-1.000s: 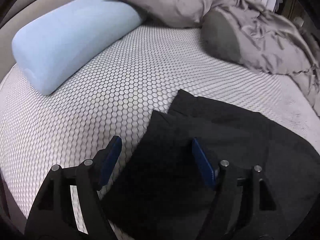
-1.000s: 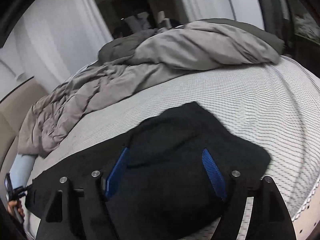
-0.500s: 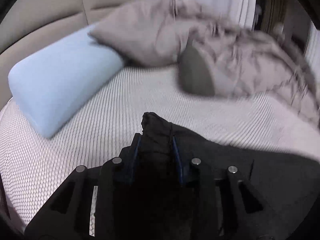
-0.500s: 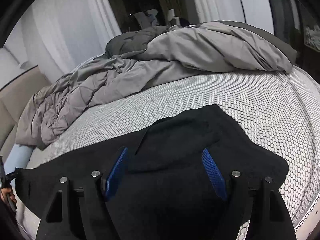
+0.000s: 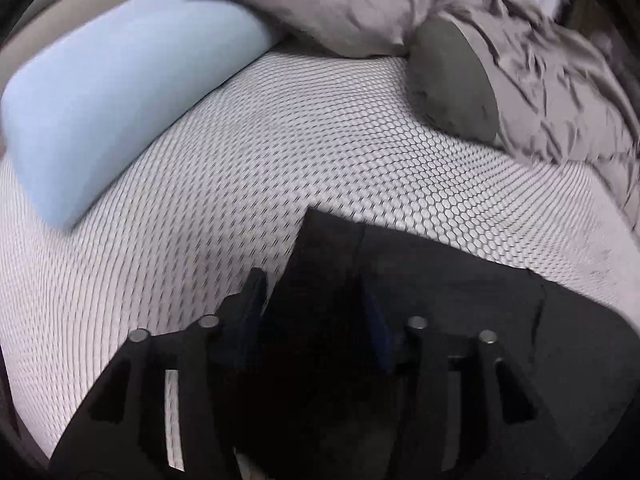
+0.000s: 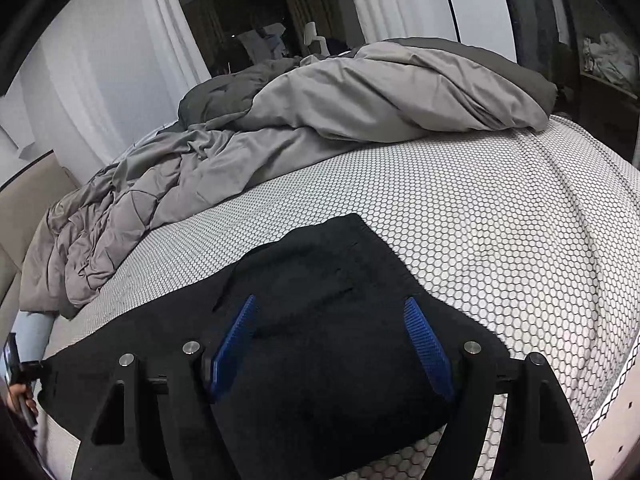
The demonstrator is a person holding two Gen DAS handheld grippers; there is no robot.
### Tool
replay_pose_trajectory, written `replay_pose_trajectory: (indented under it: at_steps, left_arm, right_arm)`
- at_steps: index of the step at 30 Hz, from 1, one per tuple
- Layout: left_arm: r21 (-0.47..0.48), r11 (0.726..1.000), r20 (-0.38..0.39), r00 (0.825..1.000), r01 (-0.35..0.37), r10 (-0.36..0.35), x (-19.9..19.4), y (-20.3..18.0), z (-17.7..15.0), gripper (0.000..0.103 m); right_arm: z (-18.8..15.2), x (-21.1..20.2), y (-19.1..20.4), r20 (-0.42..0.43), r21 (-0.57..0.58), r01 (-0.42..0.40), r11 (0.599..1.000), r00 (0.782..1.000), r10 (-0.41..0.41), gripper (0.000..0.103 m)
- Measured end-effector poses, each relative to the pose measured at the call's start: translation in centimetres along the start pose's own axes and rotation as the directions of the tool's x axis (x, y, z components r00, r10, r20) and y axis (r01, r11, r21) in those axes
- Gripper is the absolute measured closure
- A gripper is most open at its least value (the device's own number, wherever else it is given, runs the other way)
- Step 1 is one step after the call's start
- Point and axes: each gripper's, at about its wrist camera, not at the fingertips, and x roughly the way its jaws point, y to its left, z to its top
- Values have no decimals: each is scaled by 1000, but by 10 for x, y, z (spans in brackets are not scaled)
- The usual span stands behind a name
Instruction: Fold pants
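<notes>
Black pants [image 6: 320,320] spread flat on the bed [image 6: 500,232], long axis running across the near edge of the mattress, one end toward the pale blue bolster pillow [image 5: 120,92], the other toward the foot. Soft, matte fabric, partly doubled over; a squared corner [image 5: 320,232] pointing up toward the bolster.

Left tool [image 5: 314,308]: jaws opening, that corner of the pants between the blue pads, left pad clear of the cloth, so no grip. Right tool [image 6: 332,344]: jaws wide and opening a little, hovering over the folded mound of the pants, pads apart from the fabric, nothing held.

Mattress cover white with a fine black honeycomb print. Crumpled grey duvet [image 6: 280,140] heaped beyond the pants, well apart from the bolster's near end, puffy and creased, darker grey on its underside. Beige padded headboard [image 5: 60,12] behind the bolster. White curtains [image 6: 100,80] beyond the duvet, a dim room further back.
</notes>
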Motion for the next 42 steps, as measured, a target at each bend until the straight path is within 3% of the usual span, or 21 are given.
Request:
replay_pose_trajectory:
  at_steps: [2,6,9,10,11,14,17,18,20,21,23,26,27,28,29,30,31,32,34,36,42]
  left_arm:
    - [-46,998,51,998,35,-33,-27,10,-11,54]
    - [5,995,134,986,100,-100,-80,-12,-23,53]
    - [163,968,128,968,192,-214,-105,-79,-32,46]
    - [244,943,109,961,224,-256,-112,-109,-38,42]
    - [323,911,84,952,255,-296,-119,-141,-48,38]
    - [584,738,-32,918,339,-396,-120,-254,-76,36]
    - [698,610,-128,904,375,-409,-114,-348,-109,36]
    - [718,564,-176,891,408,-419,-111,-378,-119,36]
    - [746,498,-231,873,442,-429,-107,-419,-142,36]
    - [777,442,-258,867,449,-427,-107,-448,-157,36]
    - [827,367,-264,872,425,-413,-104,-483,-188,36]
    - [893,282,-249,907,350,-339,-89,-534,-220,36]
    - [902,269,-245,915,337,-321,-84,-546,-226,37]
    - [905,256,-256,915,340,-312,-81,-557,-232,46]
    - [900,246,-276,908,359,-315,-80,-564,-237,66]
    - [893,230,-306,897,387,-321,-81,-569,-239,78]
    - [899,210,-309,896,385,-318,-85,-568,-241,95]
    - [914,192,-288,905,357,-313,-88,-569,-245,100]
    - [931,150,-277,910,334,-307,-95,-570,-252,103]
    - [935,136,-275,911,328,-307,-103,-568,-256,103]
    - [938,207,-203,925,278,-321,-115,-578,-239,103]
  right_arm:
    - [0,-1,-8,-5,20,-2,1000,1000,2,22]
    - [-1,3,-21,-35,68,4,998,999,-1,22]
    - [-2,3,-18,-40,67,-11,998,999,14,22]
    - [-2,3,-16,-40,66,-15,998,999,18,22]
    - [-3,2,-15,-39,63,-22,998,999,24,22]
    - [-4,0,-8,-39,51,-43,998,998,45,22]
    - [-5,1,-2,-54,37,-62,997,996,64,22]
    - [-6,2,-1,-66,34,-76,997,995,78,22]
    - [-8,5,3,-101,23,-117,993,988,118,21]
    - [-9,6,6,-119,4,-137,991,984,136,21]
    - [-12,9,14,-148,-39,-159,987,977,151,21]
    - [-16,14,23,-182,-82,-175,981,971,158,21]
    - [-18,16,24,-193,-88,-179,980,968,160,21]
    - [-19,17,24,-203,-97,-181,979,966,158,21]
    - [-19,17,24,-208,-104,-178,979,966,153,21]
    - [-19,16,22,-207,-103,-175,979,967,151,21]
    - [-19,17,20,-207,-99,-175,980,966,152,21]
    - [-18,16,16,-205,-89,-173,981,967,152,21]
    - [-17,14,8,-199,-69,-163,984,969,146,21]
    - [-16,13,-2,-197,-35,-147,989,971,137,20]
    - [-12,4,-22,-173,31,-120,992,977,123,20]
